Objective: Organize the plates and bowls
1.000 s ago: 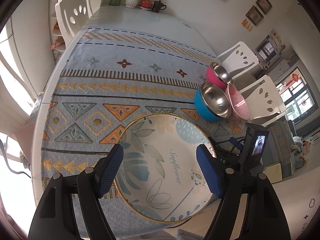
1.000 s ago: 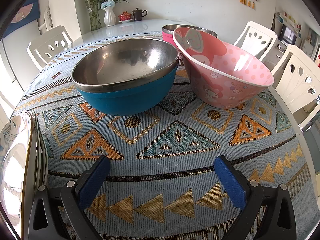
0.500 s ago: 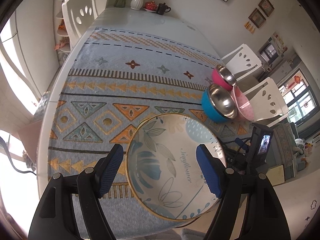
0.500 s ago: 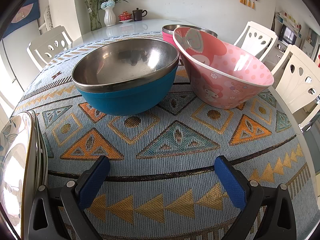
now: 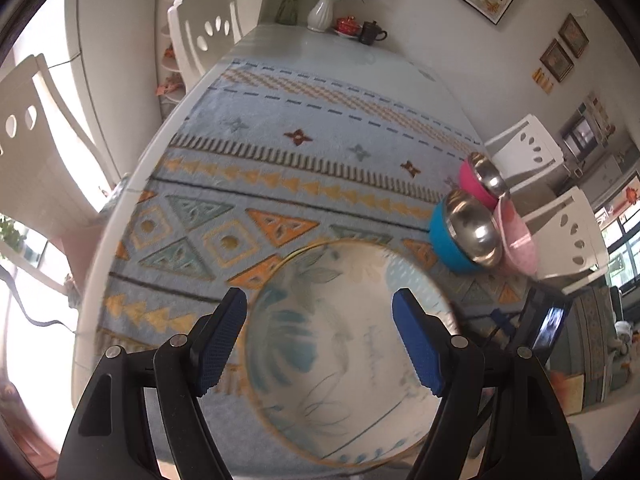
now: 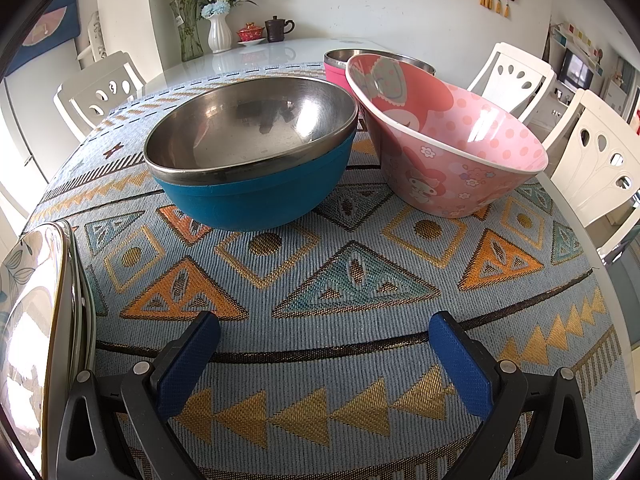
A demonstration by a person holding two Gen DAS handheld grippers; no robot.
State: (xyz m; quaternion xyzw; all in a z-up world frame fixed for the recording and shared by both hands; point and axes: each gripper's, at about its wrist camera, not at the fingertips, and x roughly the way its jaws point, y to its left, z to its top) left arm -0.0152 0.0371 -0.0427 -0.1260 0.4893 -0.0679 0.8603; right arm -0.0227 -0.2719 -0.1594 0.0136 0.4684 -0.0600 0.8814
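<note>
The left gripper (image 5: 320, 344) hangs above the near edge of the table with its blue pads spread wide and nothing between them. Directly below it lies a large gold-rimmed plate (image 5: 344, 352) with a pale leaf pattern in teal and blue; a line of cursive script runs across its right side, but the blur makes it unreadable. In the right wrist view the same plate (image 6: 28, 320) shows at the far left edge, and thin rims beneath it suggest it tops a small stack.

The right gripper (image 6: 324, 364) sits low over the patterned tablecloth (image 6: 352, 280), jaws equally wide apart and holding nothing. A small device with a lit screen (image 5: 550, 328) on that gripper is visible at the right of the left wrist view.

Just beyond the right gripper stand three bowls close together. The blue bowl (image 6: 256, 196) with a steel lining is upright on the left. Beside it the pink cartoon bowl (image 6: 448, 160), printed with a rabbit-like character, flowers and dots, tilts toward the right. Behind both is a magenta bowl (image 6: 334, 72), also steel-lined.

At the far end of the white table (image 6: 256, 58) stand a white vase of flowers (image 6: 219, 32), a red lidded cup (image 6: 250, 34) and a dark mug (image 6: 278, 28). White chairs (image 6: 600, 160) ring the table.
</note>
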